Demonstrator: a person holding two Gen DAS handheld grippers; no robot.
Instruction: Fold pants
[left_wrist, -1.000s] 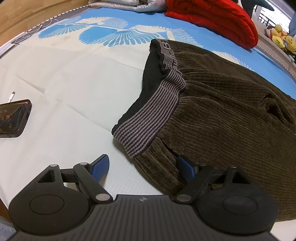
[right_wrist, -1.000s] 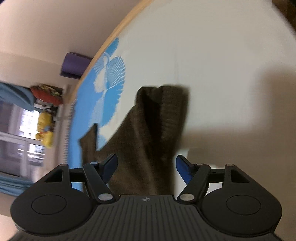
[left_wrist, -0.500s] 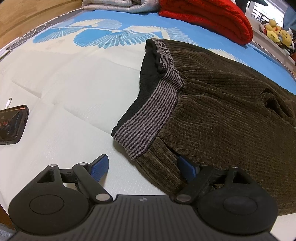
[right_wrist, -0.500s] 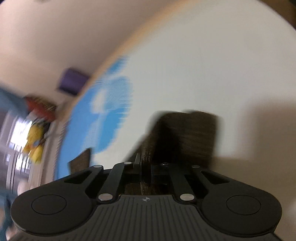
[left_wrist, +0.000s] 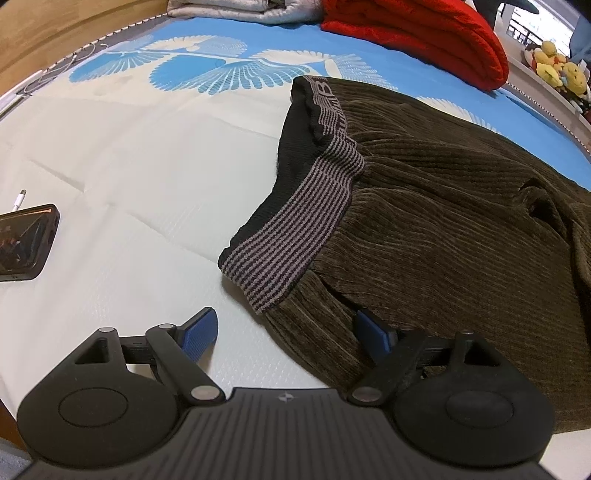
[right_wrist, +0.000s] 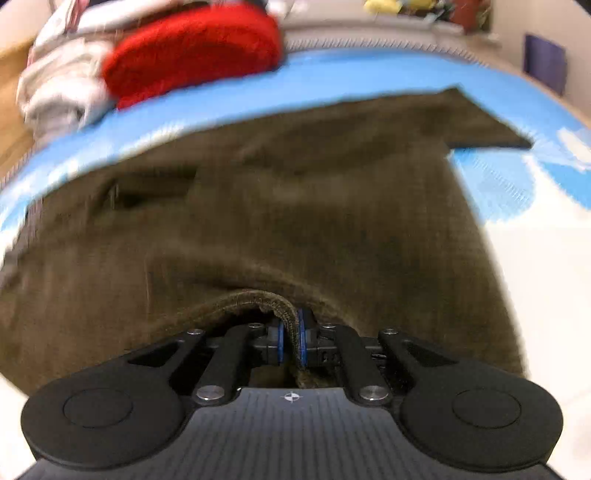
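Observation:
Dark brown corduroy pants (left_wrist: 443, 206) with a grey striped waistband (left_wrist: 295, 229) lie on the bed. My left gripper (left_wrist: 286, 330) is open and low over the near waist corner, its right finger (left_wrist: 371, 334) touching the corduroy. My right gripper (right_wrist: 290, 341) is shut on a hem edge of the pants (right_wrist: 295, 206) and holds it lifted. The right wrist view is blurred by motion.
A phone (left_wrist: 22, 243) lies on the white sheet (left_wrist: 129, 184) at the left. A red blanket (left_wrist: 417, 33) and grey bedding (left_wrist: 236, 11) are piled at the far edge, and the blanket shows in the right wrist view (right_wrist: 192, 48). Plush toys (left_wrist: 557, 70) sit at the far right.
My right gripper closed on the pants' hem and swung round with it, so its view now faces the red blanket. My left gripper stayed open and shifted only slightly.

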